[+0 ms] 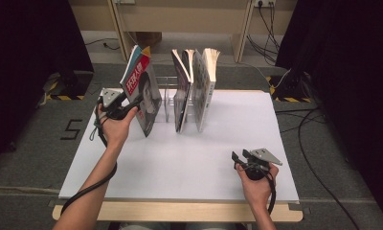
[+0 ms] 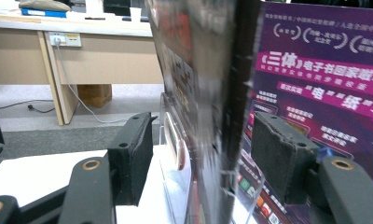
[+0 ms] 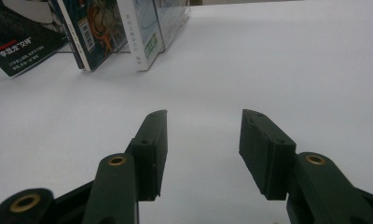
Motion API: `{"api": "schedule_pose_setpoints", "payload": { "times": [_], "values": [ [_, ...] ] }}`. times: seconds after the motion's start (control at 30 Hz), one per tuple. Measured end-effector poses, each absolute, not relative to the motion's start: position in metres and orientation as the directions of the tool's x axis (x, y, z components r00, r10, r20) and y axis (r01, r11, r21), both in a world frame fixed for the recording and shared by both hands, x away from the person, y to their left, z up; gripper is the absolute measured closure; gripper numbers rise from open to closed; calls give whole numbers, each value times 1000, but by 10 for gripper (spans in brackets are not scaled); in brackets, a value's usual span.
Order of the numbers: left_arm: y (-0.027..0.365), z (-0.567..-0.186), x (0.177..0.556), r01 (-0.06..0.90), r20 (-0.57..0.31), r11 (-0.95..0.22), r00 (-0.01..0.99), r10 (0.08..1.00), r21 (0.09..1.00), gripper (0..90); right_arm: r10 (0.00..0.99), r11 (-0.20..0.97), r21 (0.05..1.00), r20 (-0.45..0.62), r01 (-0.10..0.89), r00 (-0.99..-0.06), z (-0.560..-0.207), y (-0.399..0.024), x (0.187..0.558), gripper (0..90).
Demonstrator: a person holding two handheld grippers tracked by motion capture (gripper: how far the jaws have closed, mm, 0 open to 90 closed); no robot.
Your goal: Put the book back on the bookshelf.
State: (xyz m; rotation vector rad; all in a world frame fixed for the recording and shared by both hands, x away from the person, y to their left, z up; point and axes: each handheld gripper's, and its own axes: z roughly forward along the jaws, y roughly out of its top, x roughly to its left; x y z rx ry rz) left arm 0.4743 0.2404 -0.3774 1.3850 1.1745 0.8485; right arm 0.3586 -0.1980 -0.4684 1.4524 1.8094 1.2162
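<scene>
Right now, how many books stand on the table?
3: one leaning book at the left gripper, two upright in the clear rack; thinner ones may hide between.

2 black tongs point(image 1: 138, 99) (brass-ringed screws), grey triangular plates, trailing black cables

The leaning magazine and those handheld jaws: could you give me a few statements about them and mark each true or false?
1. The magazine leans tilted at the left end of the clear rack. True.
2. The left gripper clamps the magazine tight. False: its jaws stand open, the magazine between them.
3. The right gripper holds a book. False: it is open over the white board.
4. Two books stand in the rack. True.
</scene>
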Motion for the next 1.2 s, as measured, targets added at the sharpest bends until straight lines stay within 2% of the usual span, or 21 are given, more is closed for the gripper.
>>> {"api": "schedule_pose_setpoints", "payload": {
  "times": [1.2],
  "values": [
    [257, -396, 431, 239, -120, 48, 294, 948, 970, 364, 949, 14, 875, 140, 483, -281, -468, -202, 359, 524]
  ]
}}
